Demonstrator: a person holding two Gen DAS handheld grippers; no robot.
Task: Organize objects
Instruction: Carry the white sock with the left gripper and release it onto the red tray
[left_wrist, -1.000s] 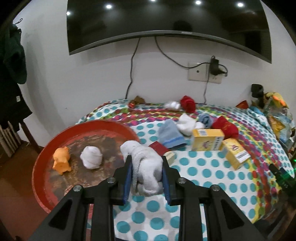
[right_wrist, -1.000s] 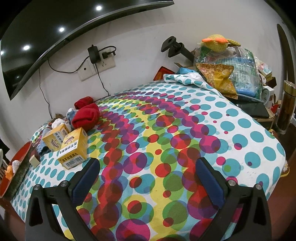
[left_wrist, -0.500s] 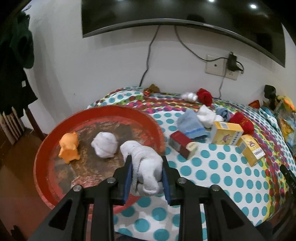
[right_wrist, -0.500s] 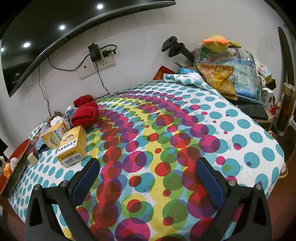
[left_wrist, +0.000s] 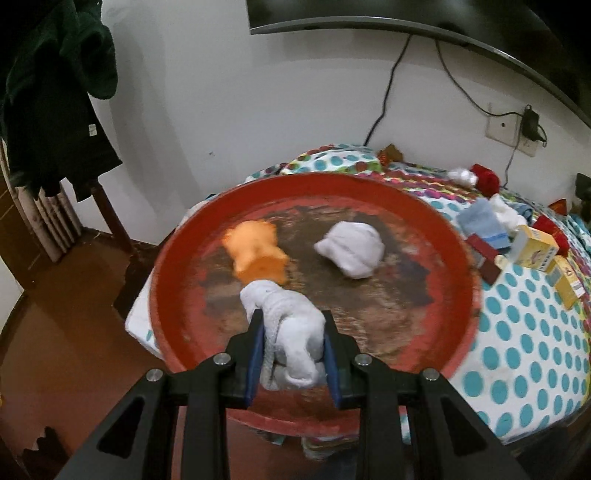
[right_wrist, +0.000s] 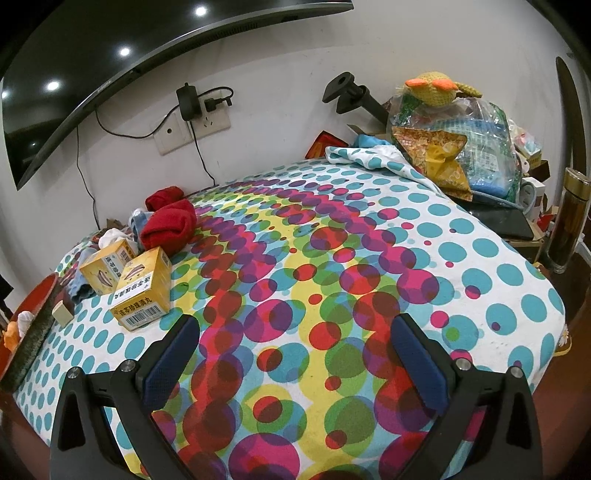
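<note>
Your left gripper (left_wrist: 293, 334) is pinching a rolled white terry sock (left_wrist: 291, 325) between its blue pads, jaws pressed against the cloth on both sides, and it hangs over the near part of the big round red tray with a worn brown floor (left_wrist: 458, 258). The bundle's free end points towards an orange plastic animal toy (left_wrist: 258, 253) lying in the tray, just beyond it in the left wrist view; whether the two touch you cannot tell. A second balled white sock (left_wrist: 351, 249) rests further right in the tray, apart from both. Past the tray's right rim, on the polka-dot bedspread (left_wrist: 535, 332), lie a dark red box (left_wrist: 484, 254), a folded blue cloth (left_wrist: 482, 221) and two yellow cardboard boxes (left_wrist: 535, 251). Your right gripper (right_wrist: 295, 347) has its jaws spread wide with nothing between them, hovering over the bedspread's bright overlapping dots. In its view the yellow boxes sit to the left beside a rolled red sock (right_wrist: 168, 225), and the tray's edge shows at far left.
</note>
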